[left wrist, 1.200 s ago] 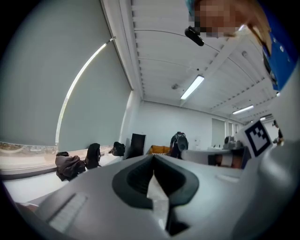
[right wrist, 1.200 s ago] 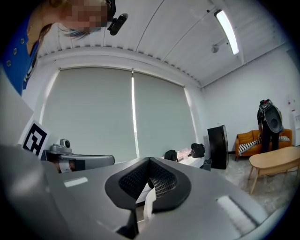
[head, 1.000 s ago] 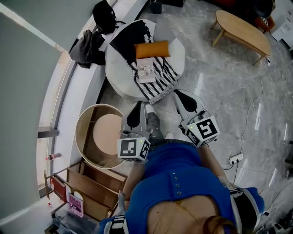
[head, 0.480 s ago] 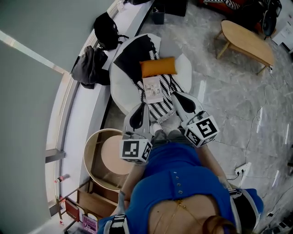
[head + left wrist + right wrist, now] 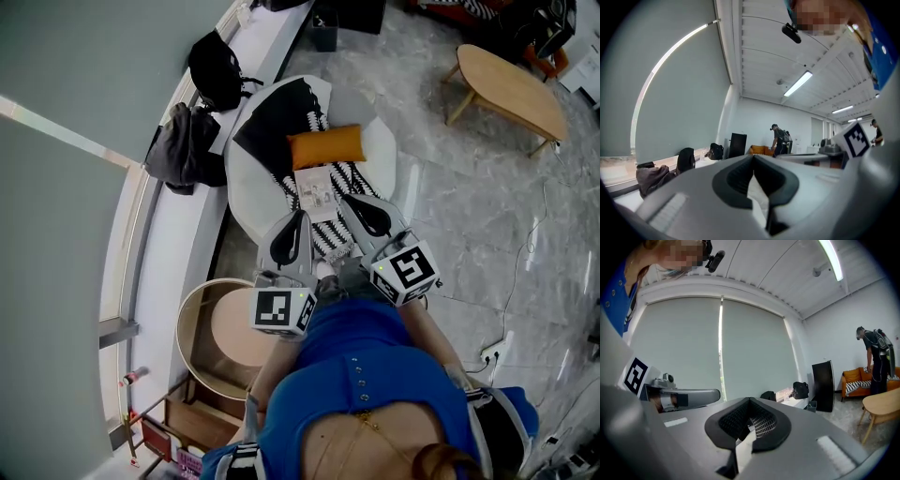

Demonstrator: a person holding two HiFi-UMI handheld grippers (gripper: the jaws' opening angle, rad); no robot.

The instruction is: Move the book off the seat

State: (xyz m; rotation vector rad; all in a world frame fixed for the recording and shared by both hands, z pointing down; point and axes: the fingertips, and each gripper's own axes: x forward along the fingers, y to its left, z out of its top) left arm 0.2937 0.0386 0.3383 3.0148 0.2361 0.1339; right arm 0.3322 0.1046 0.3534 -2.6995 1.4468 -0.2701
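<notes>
My left gripper (image 5: 296,221) and right gripper (image 5: 351,202) are both closed with nothing in them. The book (image 5: 316,190) lies just ahead of their tips, on the seat's (image 5: 380,139) striped blanket (image 5: 284,183). I should open the jaws early, then pinch the book's near edge without catching the blanket.

We hold the left gripper (image 5: 298,217) and right gripper (image 5: 349,202) side by side at frame centre in the head view, both pointing toward the top of the frame. Both have their jaws pressed together with nothing between them. Left forearm (image 5: 269,373) and right forearm (image 5: 434,336) trail toward the lower frame.
</notes>
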